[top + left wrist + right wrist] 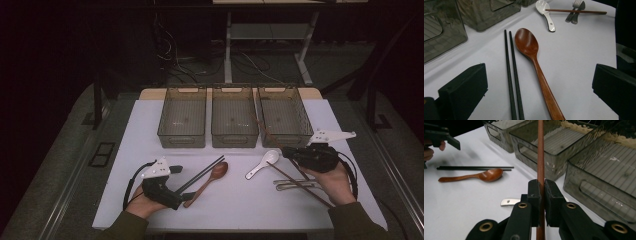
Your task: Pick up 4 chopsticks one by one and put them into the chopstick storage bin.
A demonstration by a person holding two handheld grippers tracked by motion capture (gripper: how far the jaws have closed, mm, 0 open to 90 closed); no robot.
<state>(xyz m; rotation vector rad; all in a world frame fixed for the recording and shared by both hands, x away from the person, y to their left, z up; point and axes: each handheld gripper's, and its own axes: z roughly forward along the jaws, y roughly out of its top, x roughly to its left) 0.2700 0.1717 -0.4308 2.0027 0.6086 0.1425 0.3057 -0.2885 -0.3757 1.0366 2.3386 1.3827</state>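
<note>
My right gripper [287,151] [542,187] is shut on a brown wooden chopstick [540,157], which points up and away toward the right-hand bin [285,117]. A second brown chopstick [300,185] lies on the table across a metal fork and knife [295,185]. My left gripper [183,182] [539,92] is open low over the table. A pair of black chopsticks [511,75] and the handle of a brown wooden spoon [527,45] lie between its jaws, untouched. A white ceramic spoon [262,164] [545,11] rests in the middle.
Three smoky transparent bins stand in a row at the back of the white table [150,150]: left [182,120], middle [234,120] and right. They look empty. In the right gripper view the left gripper [441,136] shows at the far left.
</note>
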